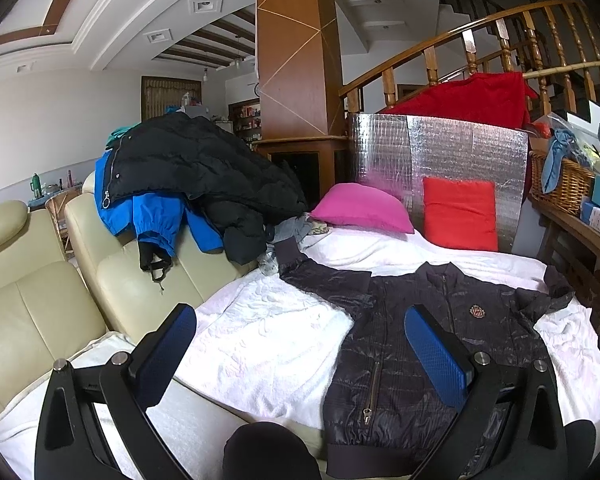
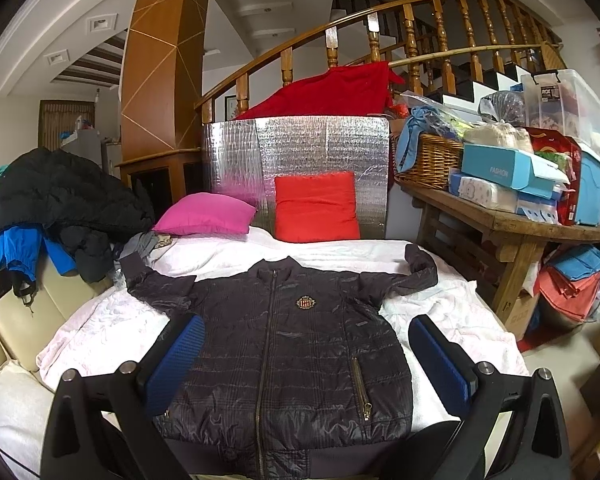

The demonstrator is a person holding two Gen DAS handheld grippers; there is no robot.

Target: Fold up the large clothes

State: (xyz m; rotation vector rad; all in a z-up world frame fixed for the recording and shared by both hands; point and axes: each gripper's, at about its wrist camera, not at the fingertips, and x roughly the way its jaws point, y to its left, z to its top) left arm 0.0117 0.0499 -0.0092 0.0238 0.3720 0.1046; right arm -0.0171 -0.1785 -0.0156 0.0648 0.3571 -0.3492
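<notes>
Left wrist view: the left gripper point(image 1: 300, 356) hangs above the bed point(image 1: 260, 332) with its jaws spread wide and nothing between the pads. The dark quilted jacket point(image 1: 412, 356) lies flat, front up and zipped, mostly behind the right blue pad point(image 1: 436, 356), while the left pad sits over bare white bedspread. One sleeve stretches out toward the cream leather sofa point(image 1: 32, 320), where a black puffer coat point(image 1: 204, 168) and a blue jacket point(image 1: 156, 216) are heaped. A pink pillow point(image 1: 360, 208) and a red cushion point(image 1: 460, 212) rest against a silver foil panel point(image 1: 440, 152).

Right wrist view: the right gripper point(image 2: 306, 360) is also released, jaws fully apart, framing the jacket point(image 2: 284, 360) from above without touching it. The shiny fabric is stitched in horizontal channels, with a ribbed hem, a metal centre zip, a zipped pocket and a small embroidered crest point(image 2: 305, 302) on the chest. Both sleeves spread sideways. A wooden table point(image 2: 512, 220) to the right carries a wicker basket point(image 2: 428, 160) and boxes.
</notes>
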